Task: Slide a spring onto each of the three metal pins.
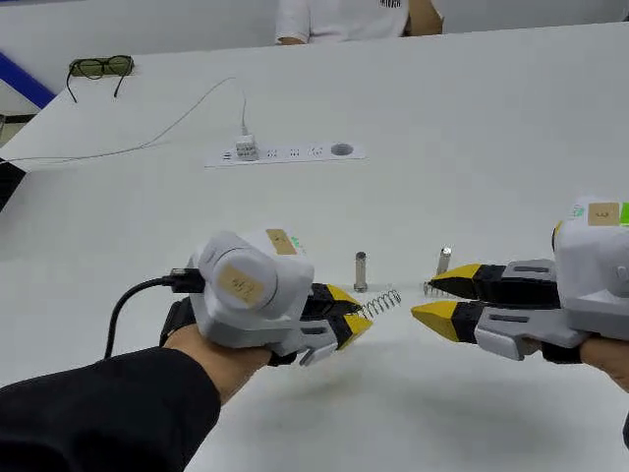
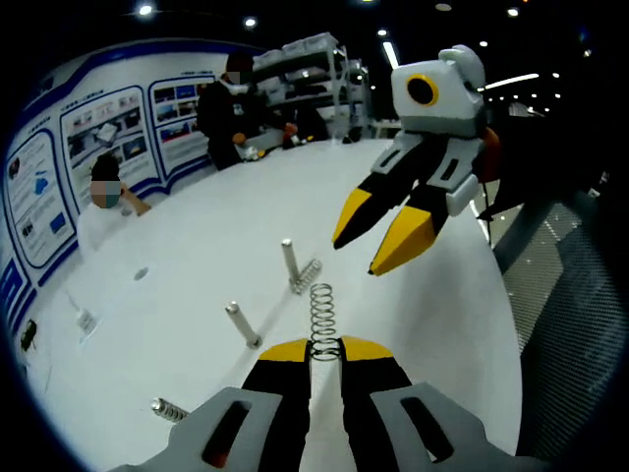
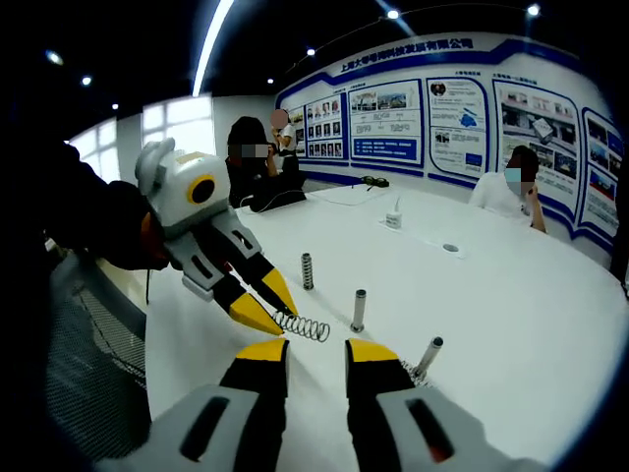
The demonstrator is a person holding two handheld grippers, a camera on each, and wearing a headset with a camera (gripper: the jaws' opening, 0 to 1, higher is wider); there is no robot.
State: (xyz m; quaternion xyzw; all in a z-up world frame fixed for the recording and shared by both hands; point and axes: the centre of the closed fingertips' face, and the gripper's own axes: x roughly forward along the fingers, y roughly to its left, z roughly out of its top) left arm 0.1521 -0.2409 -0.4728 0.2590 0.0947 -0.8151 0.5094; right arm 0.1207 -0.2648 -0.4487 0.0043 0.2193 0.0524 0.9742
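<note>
My left gripper (image 1: 361,318) (image 2: 324,347) is shut on one end of a steel spring (image 1: 382,301) (image 2: 321,310), which sticks out level toward the right gripper. A bare metal pin (image 1: 361,270) (image 2: 241,324) stands upright just beyond it. A second pin (image 1: 444,260) (image 2: 290,260) stands to the right with a loose spring (image 1: 432,288) (image 2: 307,274) lying at its base. A third pin (image 2: 169,409) (image 3: 307,270) carries a spring. My right gripper (image 1: 428,299) (image 3: 316,349) is open and holds nothing, close to the held spring's free end.
A white power strip (image 1: 285,153) with a plugged charger and cable lies mid-table. Dark glasses (image 1: 98,67) rest at the far left. A person in white sits at the far edge (image 1: 344,18). Bare white tabletop (image 1: 472,147) surrounds the pins.
</note>
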